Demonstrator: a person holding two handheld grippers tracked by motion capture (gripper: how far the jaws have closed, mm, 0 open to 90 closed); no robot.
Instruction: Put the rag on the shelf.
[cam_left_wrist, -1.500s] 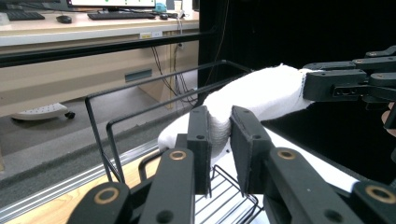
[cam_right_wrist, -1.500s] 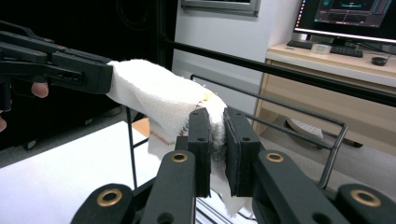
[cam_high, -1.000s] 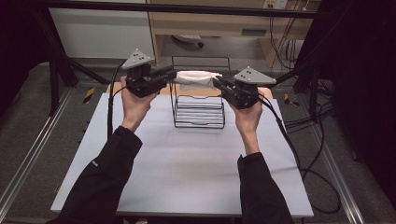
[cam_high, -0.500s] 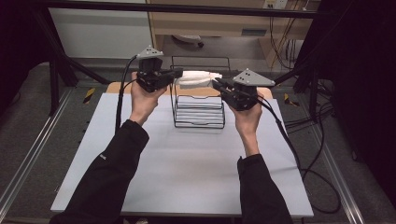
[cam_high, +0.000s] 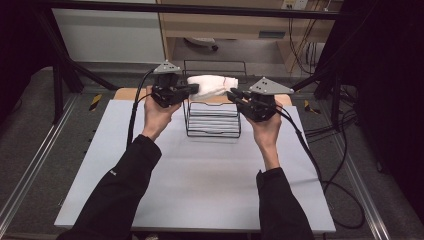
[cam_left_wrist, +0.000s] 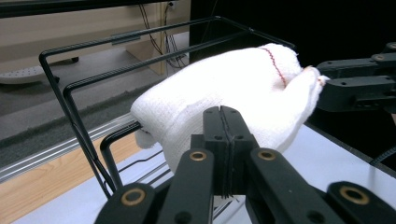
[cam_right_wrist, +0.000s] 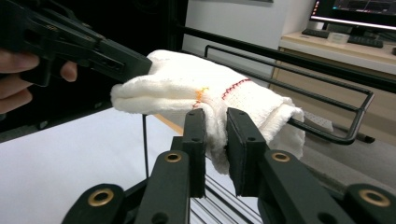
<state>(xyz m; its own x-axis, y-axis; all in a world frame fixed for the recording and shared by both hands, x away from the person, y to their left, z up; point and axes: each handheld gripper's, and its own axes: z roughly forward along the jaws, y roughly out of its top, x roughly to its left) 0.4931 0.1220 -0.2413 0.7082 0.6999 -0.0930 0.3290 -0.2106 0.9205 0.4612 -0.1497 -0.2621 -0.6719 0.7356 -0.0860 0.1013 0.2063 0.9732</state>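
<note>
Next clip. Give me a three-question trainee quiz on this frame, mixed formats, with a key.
1. True or false: the white cloth lies flat on the table.
2. Multiple choice. The left gripper is: A) wide open above the table; B) shut on the cloth's edge; C) clamped on a wire of the rack.
3. Short answer: what black object stands beneath the cloth?

Key
1. False. The cloth is held up over the wire rack, stretched between the two grippers.
2. B. In the left gripper view its jaws meet on the cloth.
3. The wire rack. The right gripper pinches the cloth's other end with a narrow gap between its jaws.
</note>
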